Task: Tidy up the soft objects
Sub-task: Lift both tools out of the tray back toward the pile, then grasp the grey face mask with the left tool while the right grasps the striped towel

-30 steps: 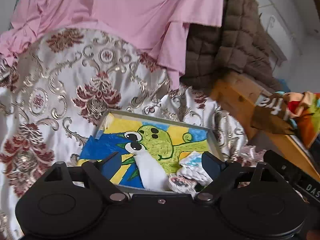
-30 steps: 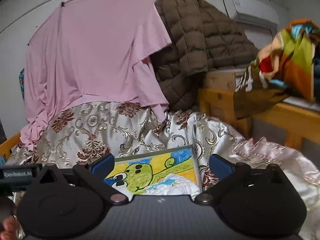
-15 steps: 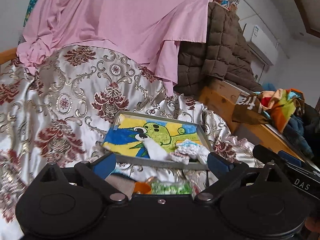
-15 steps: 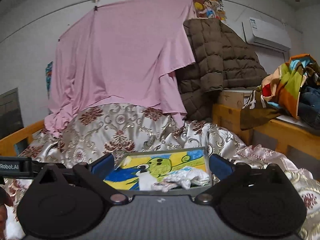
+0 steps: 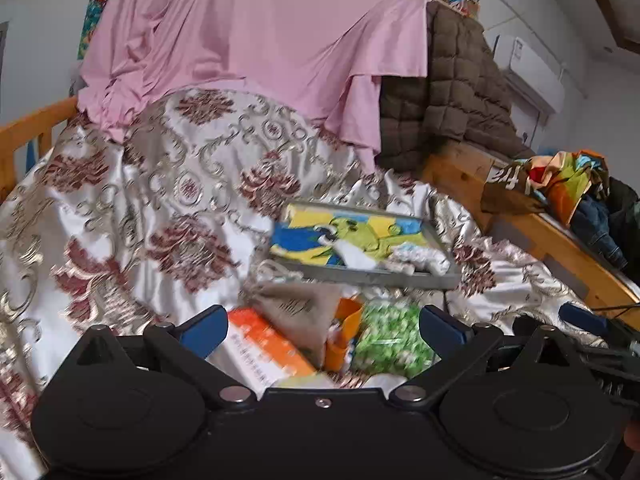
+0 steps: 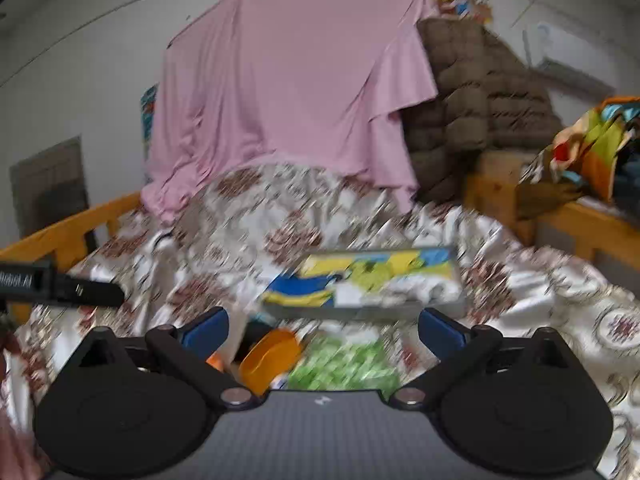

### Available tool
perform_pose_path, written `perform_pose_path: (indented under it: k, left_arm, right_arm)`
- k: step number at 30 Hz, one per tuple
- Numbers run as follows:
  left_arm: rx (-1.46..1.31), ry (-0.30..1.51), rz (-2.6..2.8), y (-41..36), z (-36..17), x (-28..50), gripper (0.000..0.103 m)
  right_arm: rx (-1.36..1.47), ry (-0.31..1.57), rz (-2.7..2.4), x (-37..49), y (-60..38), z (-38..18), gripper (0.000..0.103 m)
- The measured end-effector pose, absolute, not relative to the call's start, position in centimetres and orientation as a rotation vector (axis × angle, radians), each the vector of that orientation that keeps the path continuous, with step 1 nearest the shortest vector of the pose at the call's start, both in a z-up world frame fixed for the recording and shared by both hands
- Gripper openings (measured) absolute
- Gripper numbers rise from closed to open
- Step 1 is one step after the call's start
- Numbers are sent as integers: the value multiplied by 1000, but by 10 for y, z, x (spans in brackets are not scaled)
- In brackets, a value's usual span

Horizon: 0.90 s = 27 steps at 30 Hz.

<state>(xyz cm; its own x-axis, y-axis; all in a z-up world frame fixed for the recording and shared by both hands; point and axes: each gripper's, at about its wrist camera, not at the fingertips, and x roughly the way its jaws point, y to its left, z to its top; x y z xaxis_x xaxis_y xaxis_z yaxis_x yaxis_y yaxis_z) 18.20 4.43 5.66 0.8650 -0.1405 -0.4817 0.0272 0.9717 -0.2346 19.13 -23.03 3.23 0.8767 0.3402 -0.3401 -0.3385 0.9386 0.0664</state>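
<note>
While the left view pulls back from the tray [image 5: 362, 276], the left hand-held gripper [image 5: 320, 326] has its jaws opening to near full spread, nothing pinched. Socks [image 5: 418, 258] lie in the tray on the bed [image 5: 120, 208]. Closer in sits a pile that was hidden a second ago: beige pouch [image 5: 298, 308], orange box [image 5: 262, 346], green bag [image 5: 390, 338]. Over to the right view, blurred: the right hand-held gripper [image 6: 322, 326] is spread wide and empty, backed off too, above the orange cup [image 6: 270, 354]. My read: drop done, next pick from this pile.
</note>
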Motion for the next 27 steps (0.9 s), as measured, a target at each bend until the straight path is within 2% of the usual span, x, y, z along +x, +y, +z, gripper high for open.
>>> perform_pose_path:
  k: [16,22,27]
  left_arm:
    - [-352,867,19,88,13,200,102]
    - [-340,1052,22,95,-10,224,102]
    - [-313,1138,-12,97,-25,239,102]
  right_arm:
    - [-133,599,579,183,-166,-15,103]
    - [-139,692,647,189,-152,-33,103]
    - [-158,724,698,199,-139,-44,103]
